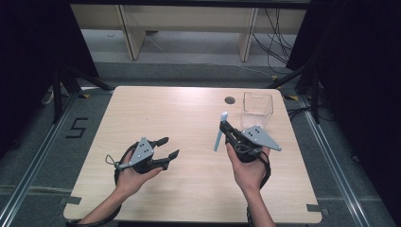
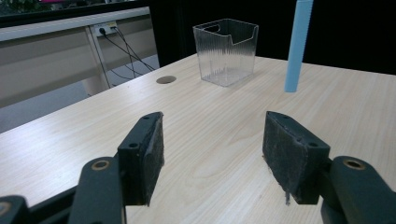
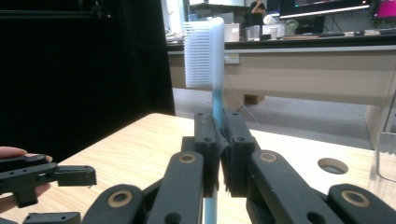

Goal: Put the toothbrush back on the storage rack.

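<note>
**Overhead, two hand-held grippers at a pale wooden table, one pinching a toothbrush**

Seen from the high view, a light wood-grain table (image 1: 189, 189) stands on a grey floor, with black curtains to both sides and a beige bench beyond it. A floor marking (image 1: 76, 127) shaped like the numeral 5 lies left of the table. A round cable hole (image 1: 230, 100) sits near the far edge, and a clear plastic bin (image 1: 257, 109) stands upright at the far right corner. The left gripper (image 1: 169, 147) is held over the near left part of the table, its jaws spread with nothing between them. The right gripper (image 1: 223, 126) is held at the near right, jaws pressed together on a blue toothbrush (image 1: 219, 132) that stands nearly upright, just beside the bin.

From the left gripper view, the two black padded jaws stand wide apart over bare wood. Farther off, the ribbed clear bin (image 2: 226, 51) rests on the table, the cable hole (image 2: 166, 80) to its left, and the toothbrush's blue handle (image 2: 296, 46) hangs to its right, its lower end above the tabletop.

From the right gripper view, the jaws clamp the toothbrush's handle, with the white bristled head (image 3: 204, 51) rising above them. The left gripper (image 3: 42, 179) shows at the lower left. Desks with monitors fill the room behind.
</note>
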Demonstrator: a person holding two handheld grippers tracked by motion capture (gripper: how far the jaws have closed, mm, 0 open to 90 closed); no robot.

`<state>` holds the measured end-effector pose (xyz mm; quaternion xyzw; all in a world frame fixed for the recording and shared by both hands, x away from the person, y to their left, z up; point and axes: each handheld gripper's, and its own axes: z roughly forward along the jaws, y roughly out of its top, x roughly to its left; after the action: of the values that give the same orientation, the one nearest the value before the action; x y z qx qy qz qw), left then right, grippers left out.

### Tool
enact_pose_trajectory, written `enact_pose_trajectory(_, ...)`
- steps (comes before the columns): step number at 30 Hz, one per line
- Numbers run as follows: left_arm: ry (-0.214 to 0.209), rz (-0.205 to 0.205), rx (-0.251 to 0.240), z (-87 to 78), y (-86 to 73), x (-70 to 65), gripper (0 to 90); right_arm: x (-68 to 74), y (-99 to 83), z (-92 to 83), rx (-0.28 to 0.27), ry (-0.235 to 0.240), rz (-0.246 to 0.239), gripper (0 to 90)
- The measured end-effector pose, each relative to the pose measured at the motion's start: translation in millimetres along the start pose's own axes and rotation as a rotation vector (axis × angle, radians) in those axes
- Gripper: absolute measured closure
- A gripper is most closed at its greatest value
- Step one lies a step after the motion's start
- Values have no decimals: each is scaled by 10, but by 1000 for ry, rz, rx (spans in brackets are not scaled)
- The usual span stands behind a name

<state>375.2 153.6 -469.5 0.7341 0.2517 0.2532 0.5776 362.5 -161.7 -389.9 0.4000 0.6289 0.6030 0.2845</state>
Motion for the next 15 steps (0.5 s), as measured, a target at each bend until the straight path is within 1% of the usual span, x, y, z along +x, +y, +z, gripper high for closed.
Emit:
enact_pose_trajectory(1, 4, -2, 1, -10, -6, 12, 384, -12, 2, 1, 0, 1, -4, 863)
enact_pose_trajectory(2, 7, -3, 3, -21, -14, 24, 384, -32, 4, -4, -1, -8, -22, 863)
enact_pose_trajectory(4, 15, -7, 3, -41, -33, 49, 384, -42, 2, -3, -3, 0, -5, 863)
enact_pose_trajectory(5, 14, -10, -5, -45, -46, 62, 384, -46, 3, -8, 0, -6, -3, 863)
enact_pose_trajectory(6, 21, -6, 10, -67, -51, 75, 384, -64, 4, -9, -3, -10, -17, 863)
enact_pose_trajectory(7, 25, -8, 11, -79, -61, 87, 384, -68, 6, -13, 4, -12, -3, 863)
enact_pose_trajectory(9, 36, -7, 13, -108, -83, 120, 384, -75, 8, -16, 7, -15, -4, 863)
enact_pose_trajectory(10, 37, -8, 10, -114, -91, 132, 384, -75, 7, -22, 5, -27, 8, 863)
enact_pose_trajectory(11, 40, -9, 8, -127, -100, 146, 384, -101, 12, -16, -1, -21, -14, 863)
enact_pose_trajectory(13, 50, -8, 14, -162, -114, 174, 383, -112, 18, -27, 4, -33, -3, 863)
enact_pose_trajectory(15, 61, -8, 19, -200, -132, 202, 383, -136, 25, -34, 8, -41, -17, 863)
